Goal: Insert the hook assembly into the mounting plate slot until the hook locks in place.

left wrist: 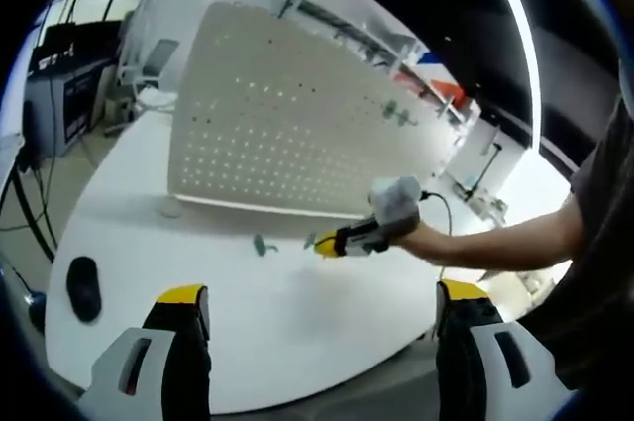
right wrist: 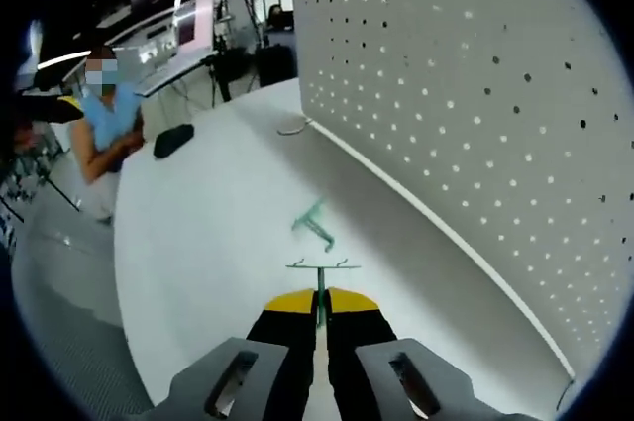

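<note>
The white perforated mounting plate (left wrist: 297, 124) (right wrist: 475, 114) stands upright on the white table (left wrist: 297, 332). My right gripper (right wrist: 320, 304) is shut on the stem of a thin green hook assembly (right wrist: 322, 272), whose crossbar sticks out just past the yellow jaw tips, low over the table and in front of the plate. In the left gripper view that right gripper (left wrist: 342, 239) comes in from the right in a person's hand. A second green hook (right wrist: 315, 226) (left wrist: 261, 244) lies loose on the table. Two more green hooks (left wrist: 398, 112) hang on the plate. My left gripper (left wrist: 322, 292) is open, holding nothing.
A black mouse (left wrist: 84, 287) (right wrist: 173, 140) lies near the table's edge. A person (right wrist: 104, 134) sits beyond the table's far end. The plate's round foot (right wrist: 293, 127) rests on the table. Desks with monitors (right wrist: 188, 25) stand behind.
</note>
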Action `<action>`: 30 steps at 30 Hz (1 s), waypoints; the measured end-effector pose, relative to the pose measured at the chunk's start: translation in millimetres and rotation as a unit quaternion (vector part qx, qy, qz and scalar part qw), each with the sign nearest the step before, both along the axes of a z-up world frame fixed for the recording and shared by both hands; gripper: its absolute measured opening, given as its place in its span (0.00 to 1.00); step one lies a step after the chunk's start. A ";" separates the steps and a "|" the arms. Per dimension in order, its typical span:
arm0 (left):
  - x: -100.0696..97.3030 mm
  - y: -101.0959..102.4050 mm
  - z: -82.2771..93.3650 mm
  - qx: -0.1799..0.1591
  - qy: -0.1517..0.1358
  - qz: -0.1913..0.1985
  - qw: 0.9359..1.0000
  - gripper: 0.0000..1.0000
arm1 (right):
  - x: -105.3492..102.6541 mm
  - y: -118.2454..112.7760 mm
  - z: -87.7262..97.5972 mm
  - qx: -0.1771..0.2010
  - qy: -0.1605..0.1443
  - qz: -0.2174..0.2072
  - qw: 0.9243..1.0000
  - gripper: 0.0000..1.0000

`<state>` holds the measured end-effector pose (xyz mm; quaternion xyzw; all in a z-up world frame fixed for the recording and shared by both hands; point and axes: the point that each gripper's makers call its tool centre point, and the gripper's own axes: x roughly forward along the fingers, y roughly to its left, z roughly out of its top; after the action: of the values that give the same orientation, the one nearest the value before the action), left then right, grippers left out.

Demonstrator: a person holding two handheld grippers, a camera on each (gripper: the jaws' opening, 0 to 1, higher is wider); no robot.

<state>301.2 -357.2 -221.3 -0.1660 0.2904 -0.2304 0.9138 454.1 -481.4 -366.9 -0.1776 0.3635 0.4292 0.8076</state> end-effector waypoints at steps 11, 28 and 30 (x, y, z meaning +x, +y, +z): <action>-4.9 -7.6 12.9 0.007 -0.022 -0.012 1.000 0.99 | -14.8 -2.7 42.9 0.036 -0.014 -0.014 0.999 0.01; -7.3 -30.5 40.9 0.014 -0.063 -0.045 0.997 0.99 | -75.9 10.6 128.9 0.181 0.045 -0.018 0.982 0.01; -7.2 -33.7 44.8 0.015 -0.069 -0.052 0.996 0.98 | -82.9 11.3 140.3 0.218 0.068 -0.029 0.973 0.01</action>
<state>294.0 -391.0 -176.5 -0.1206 0.2385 -0.2839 0.9208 371.2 -470.1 -226.6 0.0432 0.3205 0.4852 0.8124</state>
